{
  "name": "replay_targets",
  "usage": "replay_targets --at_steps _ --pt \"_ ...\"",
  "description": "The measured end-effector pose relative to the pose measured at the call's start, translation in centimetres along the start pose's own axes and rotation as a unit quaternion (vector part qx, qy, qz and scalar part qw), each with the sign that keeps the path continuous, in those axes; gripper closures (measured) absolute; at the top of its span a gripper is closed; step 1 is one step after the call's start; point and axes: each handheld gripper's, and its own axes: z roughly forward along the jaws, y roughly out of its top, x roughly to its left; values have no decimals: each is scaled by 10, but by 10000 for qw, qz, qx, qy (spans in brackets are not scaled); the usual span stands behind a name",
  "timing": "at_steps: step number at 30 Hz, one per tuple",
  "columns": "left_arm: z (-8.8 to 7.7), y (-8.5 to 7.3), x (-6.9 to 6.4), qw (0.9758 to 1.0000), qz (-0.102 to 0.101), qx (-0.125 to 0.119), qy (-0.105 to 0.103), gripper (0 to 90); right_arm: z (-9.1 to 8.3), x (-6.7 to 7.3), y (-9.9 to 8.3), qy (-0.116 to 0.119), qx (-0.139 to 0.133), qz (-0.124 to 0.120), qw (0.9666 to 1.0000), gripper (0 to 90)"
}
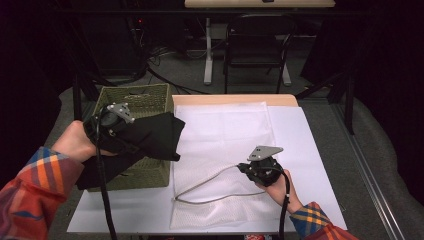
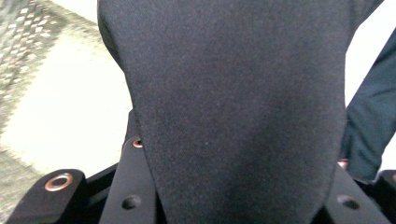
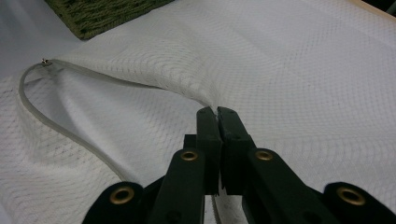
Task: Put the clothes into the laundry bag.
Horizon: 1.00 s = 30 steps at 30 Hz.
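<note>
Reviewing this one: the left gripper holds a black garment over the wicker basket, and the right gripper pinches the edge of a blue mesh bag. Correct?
Not quite: the mesh bag is white, not blue, as the right gripper view shows. The rest holds: the left gripper holds the black garment over the wicker basket, and the right gripper pinches the bag's edge.

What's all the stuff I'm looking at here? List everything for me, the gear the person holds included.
black garment: one, black, held up by the left gripper, hanging over the basket's right side
mesh bag: one, white, flat on the table, its opening edge pinched and lifted by the right gripper
basket: one, olive-green woven, left part of the table
table: one, white covering with a wood edge at the far side
chair: one, dark, on the floor beyond the table
left gripper: one, black, jaws closed on the black garment
right gripper: one, black, jaws shut on the mesh bag
sleeves: two, orange and blue plaid, bottom corners of the high view
</note>
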Motion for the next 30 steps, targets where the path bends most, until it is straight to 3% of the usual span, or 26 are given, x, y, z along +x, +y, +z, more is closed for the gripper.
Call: replay_targets --at_steps 20,25,30 --pt "10 9 -38 9991 213 16 -353 619 -4 0 1 -112 -30 -3 9999 883" --pt "16 12 -43 9980 232 -48 -586 617 -4 0 1 -139 -9 19 9999 883" --pt "23 15 -51 9977 344 -8 -585 617 -6 1 1 -170 -45 14 9998 883"
